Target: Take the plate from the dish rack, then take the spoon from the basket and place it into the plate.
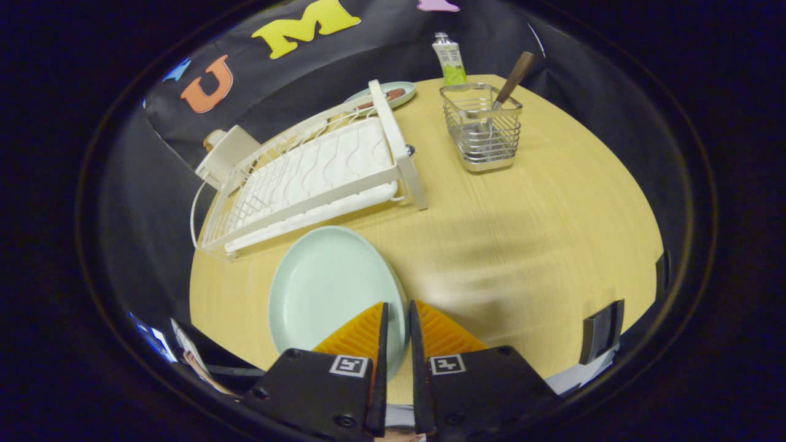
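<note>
Orange fingers [368,328] of the claw [398,307] sit close together with a narrow slit between them, and the right rim of the pale green plate [328,288] runs through that slit. Whether both fingers press on the rim, I cannot tell. That plate lies flat on the round wooden table [540,233], most of it stretching ahead and to the left of the fingers. Just beyond it stands one white dish rack [313,175], with no dishes in its slots. Behind the rack's far end rests a second, smaller plate [384,94] with something brownish on it. One wire basket [482,129] stands well beyond the fingers, off to the right of the rack, and one spoon [500,98] leans inside it, its brown handle sticking up. One small tube [449,60] stands upright behind the basket.
</note>
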A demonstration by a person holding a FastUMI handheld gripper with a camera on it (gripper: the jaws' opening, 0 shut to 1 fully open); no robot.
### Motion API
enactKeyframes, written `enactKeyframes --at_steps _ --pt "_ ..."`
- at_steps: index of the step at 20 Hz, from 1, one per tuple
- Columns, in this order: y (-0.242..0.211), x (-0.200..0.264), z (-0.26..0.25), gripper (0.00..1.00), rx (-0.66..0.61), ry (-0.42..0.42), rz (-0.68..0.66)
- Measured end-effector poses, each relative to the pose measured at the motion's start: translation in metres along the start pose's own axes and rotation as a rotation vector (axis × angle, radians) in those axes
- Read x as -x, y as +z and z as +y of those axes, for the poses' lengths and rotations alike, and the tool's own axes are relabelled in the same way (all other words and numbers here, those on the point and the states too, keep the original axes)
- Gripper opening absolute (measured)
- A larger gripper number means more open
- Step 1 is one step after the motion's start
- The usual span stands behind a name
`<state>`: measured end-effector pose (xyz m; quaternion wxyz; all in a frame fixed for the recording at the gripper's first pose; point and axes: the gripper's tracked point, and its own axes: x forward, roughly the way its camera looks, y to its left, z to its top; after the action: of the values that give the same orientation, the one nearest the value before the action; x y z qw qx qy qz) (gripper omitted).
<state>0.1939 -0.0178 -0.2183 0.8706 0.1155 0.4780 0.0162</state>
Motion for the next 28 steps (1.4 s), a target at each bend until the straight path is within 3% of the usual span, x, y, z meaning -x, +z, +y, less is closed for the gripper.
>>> enactKeyframes --at_steps 3,5,7,8,9,13,17,22,28 --pt "0.003 0.002 0.003 0.26 -0.006 0.038 -0.002" --pt "0.016 0.007 0.001 0.38 -0.041 0.052 -0.067" --pt "0.029 0.013 -0.012 0.67 -0.014 0.001 -0.133" --pt "0.033 0.016 -0.017 0.76 0.006 -0.020 -0.157" --pt "0.038 0.019 -0.022 0.79 0.021 -0.035 -0.177" --pt "0.062 0.031 -0.045 0.80 0.095 -0.097 -0.272" --pt "0.109 0.050 -0.072 0.80 0.106 -0.155 -0.491" --pt "0.154 0.041 -0.089 0.80 0.104 -0.087 -0.565" --pt "0.215 0.030 -0.085 0.80 0.190 0.016 -0.722"
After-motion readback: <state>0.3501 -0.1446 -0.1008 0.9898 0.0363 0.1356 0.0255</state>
